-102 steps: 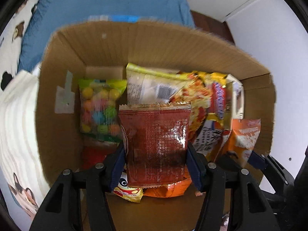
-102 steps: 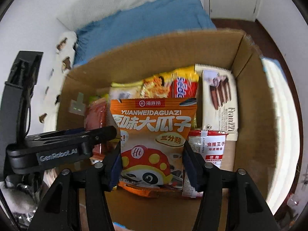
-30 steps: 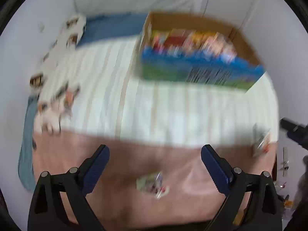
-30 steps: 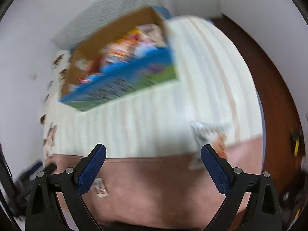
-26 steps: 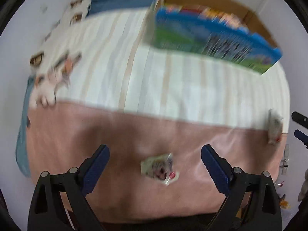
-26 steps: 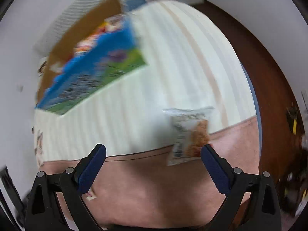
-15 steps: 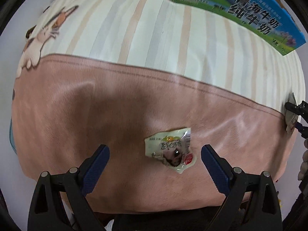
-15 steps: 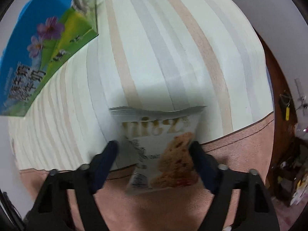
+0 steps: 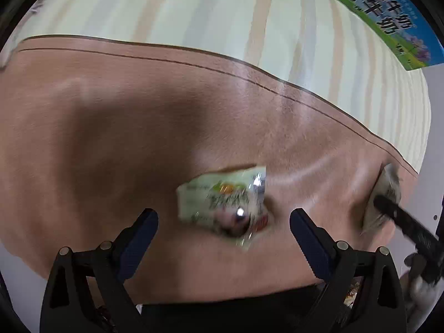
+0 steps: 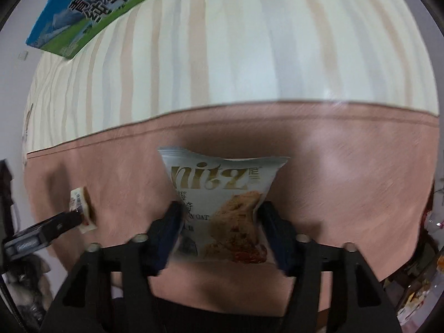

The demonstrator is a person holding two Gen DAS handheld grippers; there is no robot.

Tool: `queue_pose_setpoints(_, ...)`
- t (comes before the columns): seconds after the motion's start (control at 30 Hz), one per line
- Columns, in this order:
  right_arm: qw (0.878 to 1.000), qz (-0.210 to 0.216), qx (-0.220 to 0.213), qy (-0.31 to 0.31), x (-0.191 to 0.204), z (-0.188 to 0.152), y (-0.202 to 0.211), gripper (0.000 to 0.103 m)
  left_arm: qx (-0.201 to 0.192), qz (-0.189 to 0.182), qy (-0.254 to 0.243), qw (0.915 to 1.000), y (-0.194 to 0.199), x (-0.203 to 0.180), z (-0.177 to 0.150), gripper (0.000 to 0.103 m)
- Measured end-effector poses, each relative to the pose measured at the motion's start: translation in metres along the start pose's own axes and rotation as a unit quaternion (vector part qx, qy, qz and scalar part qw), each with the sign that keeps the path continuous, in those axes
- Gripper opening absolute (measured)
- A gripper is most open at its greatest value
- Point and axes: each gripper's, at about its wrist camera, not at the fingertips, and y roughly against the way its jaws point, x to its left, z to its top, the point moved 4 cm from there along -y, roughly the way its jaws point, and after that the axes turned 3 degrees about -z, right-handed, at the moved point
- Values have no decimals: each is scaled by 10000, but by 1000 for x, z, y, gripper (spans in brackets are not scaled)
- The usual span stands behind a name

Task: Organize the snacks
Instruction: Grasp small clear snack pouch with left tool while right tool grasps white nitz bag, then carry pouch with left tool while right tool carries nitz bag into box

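Observation:
A small green and white snack packet (image 9: 222,202) lies on the pink part of the bedspread. My left gripper (image 9: 223,222) is open, its fingers on either side of the packet and just short of it. A white "nitz" oat cookie bag (image 10: 222,205) lies on the pink fabric. My right gripper (image 10: 219,227) is shut on its lower half. The cookie bag also shows at the right edge of the left wrist view (image 9: 384,194). The small packet shows at the left of the right wrist view (image 10: 80,205).
The blue and green snack box stands on the striped bedspread, its corner at the top right in the left wrist view (image 9: 388,16) and at the top left in the right wrist view (image 10: 91,8). The bed's front edge lies just below both grippers.
Both grippers let go of their earlier snacks at the box and swung down to the bed's front. The left came close over the small packet. The right closed on the cookie bag.

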Motion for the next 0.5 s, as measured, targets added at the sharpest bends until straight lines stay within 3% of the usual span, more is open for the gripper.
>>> queue_pose_setpoints(0.03, 9999, 138, 34, -91, -1, -4, -3, 85, -6, 0, 1, 10000, -6, -1, 3, 97)
queue_pose_setpoints(0.13, 9994, 207, -38, -275, -11, -7, 2, 86, -107, 226, -24, 9997, -16, -5, 8, 88)
queue_pose_setpoints(0.27, 9996, 24, -135, -243, -19, -6, 8, 86, -279, 269, -224, 9990, -11, -23, 10, 64)
queue_pose_setpoints(0.47, 9991, -257, -295, -131, -3, 3, 1, 85, -386, 347, -675, 9964, -15, -57, 13, 62)
queue_pose_setpoints(0.5, 9990, -292, -334, -113, 2, 3, 0, 76, -398, 400, -731, 9957, -17, -63, 13, 62)
